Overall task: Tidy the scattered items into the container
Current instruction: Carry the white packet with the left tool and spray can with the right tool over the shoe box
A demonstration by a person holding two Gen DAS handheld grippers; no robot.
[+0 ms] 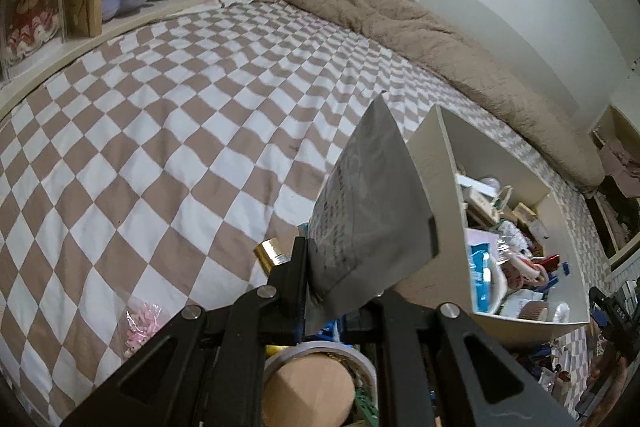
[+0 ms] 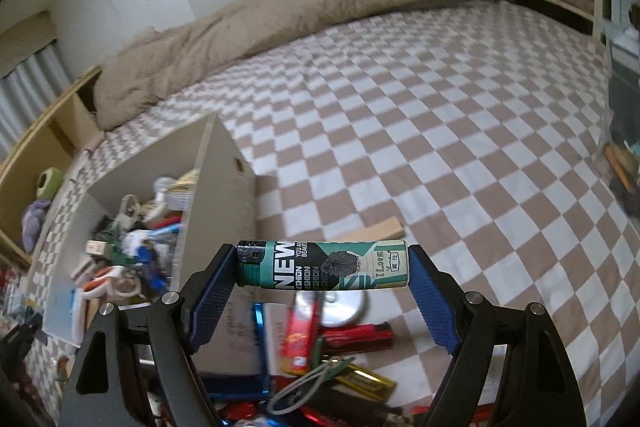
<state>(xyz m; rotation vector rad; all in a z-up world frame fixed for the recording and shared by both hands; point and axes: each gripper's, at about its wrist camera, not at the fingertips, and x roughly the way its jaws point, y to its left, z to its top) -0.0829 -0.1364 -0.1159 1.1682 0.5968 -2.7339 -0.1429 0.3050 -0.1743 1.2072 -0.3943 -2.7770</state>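
Both grippers are loaded up over the bed with the brown-and-white checkered bedsheet (image 1: 160,155). The left gripper (image 1: 336,291) has its black fingers squeezed together on the bottom corner of a flat grey foil pouch (image 1: 372,211) with small dark print on one face; the pouch stands up and leans toward the box. The right gripper (image 2: 322,265) has its blue-padded jaws spread wide, clamped end to end on a teal cylindrical lighter (image 2: 322,264) printed with "NEW" and a cartoon figure, lying crosswise between the pads.

The container is an open beige box (image 1: 440,163) sitting on the sheet near the side where a fluffy tan blanket (image 1: 400,27) runs along the wall edge. It's already stuffed with mixed clutter, hard to pick apart. The pouch sits just beside its near wall in the left view; in the right view the same box (image 2: 224,179) is off to the left of the lighter.

Still loose on the sheet near the front edge: a roll of tape with a cardboard core (image 1: 312,383), a small clear bag of pink bits (image 1: 142,327), a shiny gold piece (image 1: 272,253), a red lighter (image 2: 300,335), a round silver tin (image 2: 340,311), and a small wooden block (image 2: 384,229).
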